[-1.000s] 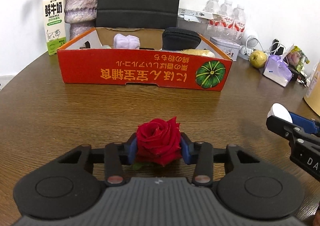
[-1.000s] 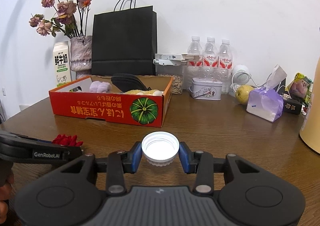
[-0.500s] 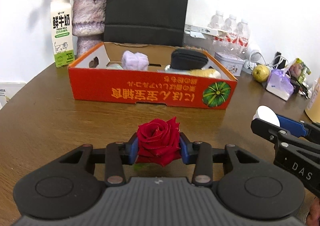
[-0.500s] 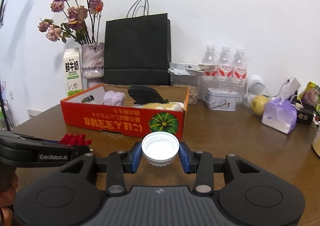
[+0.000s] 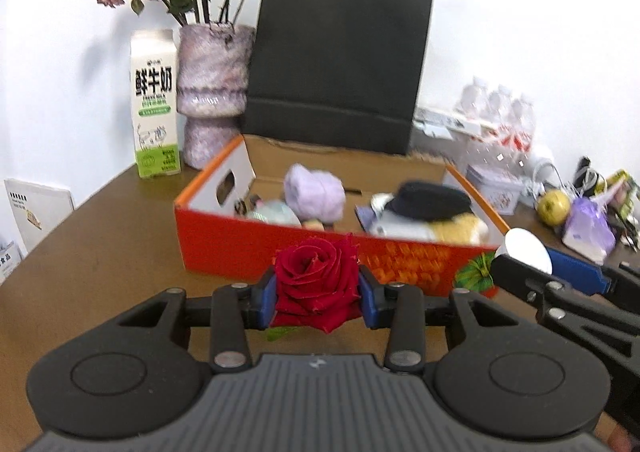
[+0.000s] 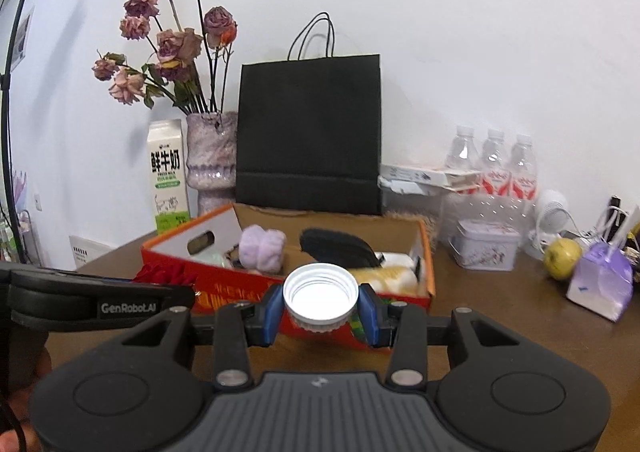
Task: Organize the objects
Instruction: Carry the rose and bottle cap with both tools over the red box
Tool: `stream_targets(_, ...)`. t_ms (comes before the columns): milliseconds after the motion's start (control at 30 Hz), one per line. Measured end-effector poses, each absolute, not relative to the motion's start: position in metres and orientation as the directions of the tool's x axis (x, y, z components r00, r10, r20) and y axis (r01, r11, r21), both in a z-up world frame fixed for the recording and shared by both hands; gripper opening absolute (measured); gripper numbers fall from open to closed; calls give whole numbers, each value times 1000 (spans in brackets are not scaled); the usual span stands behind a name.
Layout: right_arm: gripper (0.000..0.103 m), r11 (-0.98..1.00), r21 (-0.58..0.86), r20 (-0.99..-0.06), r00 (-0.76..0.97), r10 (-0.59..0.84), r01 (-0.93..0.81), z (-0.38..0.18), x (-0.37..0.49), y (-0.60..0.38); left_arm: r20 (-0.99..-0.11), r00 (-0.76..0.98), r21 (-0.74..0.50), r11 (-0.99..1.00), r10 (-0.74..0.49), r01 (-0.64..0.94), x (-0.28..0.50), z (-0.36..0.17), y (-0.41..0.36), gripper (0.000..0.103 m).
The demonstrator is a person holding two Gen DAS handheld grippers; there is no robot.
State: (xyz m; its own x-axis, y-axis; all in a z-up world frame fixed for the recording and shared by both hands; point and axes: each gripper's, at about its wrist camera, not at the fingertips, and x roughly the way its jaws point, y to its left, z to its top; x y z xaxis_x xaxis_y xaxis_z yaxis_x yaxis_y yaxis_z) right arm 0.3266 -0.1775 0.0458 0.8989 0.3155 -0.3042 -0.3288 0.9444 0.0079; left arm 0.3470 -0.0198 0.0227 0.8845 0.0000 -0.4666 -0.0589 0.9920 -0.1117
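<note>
My left gripper (image 5: 318,294) is shut on a red rose head (image 5: 316,284), held above the brown table just in front of the orange cardboard box (image 5: 224,240). My right gripper (image 6: 320,304) is shut on a white bottle cap (image 6: 320,292), its hollow side facing the camera, close to the box's front right corner (image 6: 424,288). The cap (image 5: 526,250) and the right gripper's blue fingers (image 5: 572,276) show at the right of the left wrist view. The box holds a lilac fluffy thing (image 5: 316,193), a black pouch (image 5: 432,201) and a yellow plush item (image 5: 460,230).
Behind the box stand a black paper bag (image 5: 336,67), a vase of dried roses (image 5: 210,95) and a milk carton (image 5: 154,103). To the right are water bottles (image 6: 492,167), a tin (image 6: 486,246), a green apple (image 6: 562,258) and a purple tissue pack (image 6: 602,284).
Both grippers have risen and moved toward the orange box, which now looks larger and shows its inside. The rose and the cap stay gripped as before.
</note>
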Motion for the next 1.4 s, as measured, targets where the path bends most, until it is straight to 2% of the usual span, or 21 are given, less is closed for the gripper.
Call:
stream_targets(300,39,935,23,-268,899,347,-354,51,370,-152,-421,907,-142,987,14,-81,384,35,-1,41)
stream_targets(767,39,929,41,-260,893,367,-369,54,433,-141,-384,923,-119,989,33,-85,444,40,8,41)
stream_targets(1400,39,947,47,-318,894,315,-317,51,488,-139,-371,928,-84,993,42,-78,498,39,6,41)
